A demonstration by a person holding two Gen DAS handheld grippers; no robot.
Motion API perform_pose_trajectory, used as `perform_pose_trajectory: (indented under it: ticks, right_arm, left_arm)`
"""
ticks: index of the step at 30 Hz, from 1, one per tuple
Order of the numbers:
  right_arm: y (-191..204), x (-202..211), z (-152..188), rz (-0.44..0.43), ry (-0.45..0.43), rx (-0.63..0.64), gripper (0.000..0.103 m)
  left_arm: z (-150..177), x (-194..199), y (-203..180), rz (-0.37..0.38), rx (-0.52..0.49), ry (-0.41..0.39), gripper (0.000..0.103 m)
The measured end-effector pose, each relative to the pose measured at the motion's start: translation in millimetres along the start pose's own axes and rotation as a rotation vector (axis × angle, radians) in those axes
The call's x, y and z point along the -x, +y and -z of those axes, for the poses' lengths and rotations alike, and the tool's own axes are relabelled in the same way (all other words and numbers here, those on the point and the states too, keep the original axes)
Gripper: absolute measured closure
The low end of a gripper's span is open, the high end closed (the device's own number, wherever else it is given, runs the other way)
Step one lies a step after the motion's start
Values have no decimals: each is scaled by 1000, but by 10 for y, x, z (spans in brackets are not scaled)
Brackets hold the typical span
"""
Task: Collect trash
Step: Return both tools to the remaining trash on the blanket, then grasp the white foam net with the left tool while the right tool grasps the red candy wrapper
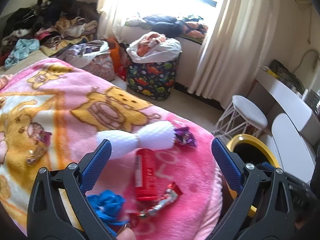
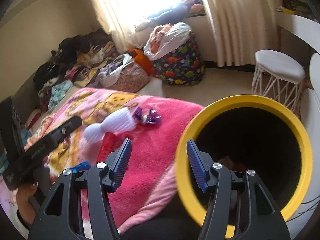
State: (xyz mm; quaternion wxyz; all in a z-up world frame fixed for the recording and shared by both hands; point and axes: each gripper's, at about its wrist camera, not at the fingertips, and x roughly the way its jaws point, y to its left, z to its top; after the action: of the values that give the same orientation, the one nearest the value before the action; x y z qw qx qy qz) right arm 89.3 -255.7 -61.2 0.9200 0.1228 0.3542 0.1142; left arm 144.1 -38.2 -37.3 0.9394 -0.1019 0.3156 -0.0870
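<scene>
Hovering over bed trash with the bin held close

Left gripper [image 1: 161, 150] is spreading its jaws wide and empty above the red tube [image 1: 145, 175] and wrappers on the pink blanket [image 1: 192, 172]; right gripper [image 2: 159, 150], jaws parted astride the yellow bin [image 2: 248, 102] rim, is apparently steadying it bedside for drops

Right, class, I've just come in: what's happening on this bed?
A person with two hand-held grippers is collecting trash. The left gripper hangs open over the pink blanket, above a red tube and wrappers. The right gripper is open at the yellow-rimmed bin. Neither holds anything.
</scene>
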Motion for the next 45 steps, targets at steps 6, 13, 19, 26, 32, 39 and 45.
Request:
perform_pose_trajectory:
  ticks: [6,13,19,26,32,39,45]
  right_arm:
    - [297,-124,68,-35,43,46,46]
    - [568,-304,120,-63,97,83,45]
    - [720,-524,172,-62,149,91,45]
    - [789,-847,193,0,221,90,45]
    - [743,-1122,273,17,309,59,51]
    - [705,-1231,368,-2,355,60,73]
    - [639,-1160,387,-50,345,34,89]
  left_arm:
    - [-63,70,300,-34,52,-21,11]
    - [-101,79,617,-69,99,-23,11]
    - [-100,-38,842,-70,141,8,11]
    - [-72,-279,982,-48,174,72,20]
    - [-62,-502,1001,-26,190,124,25]
    - [-45,-741,962,2,196,178,40]
    - [11,-795,930,29,216,193,62]
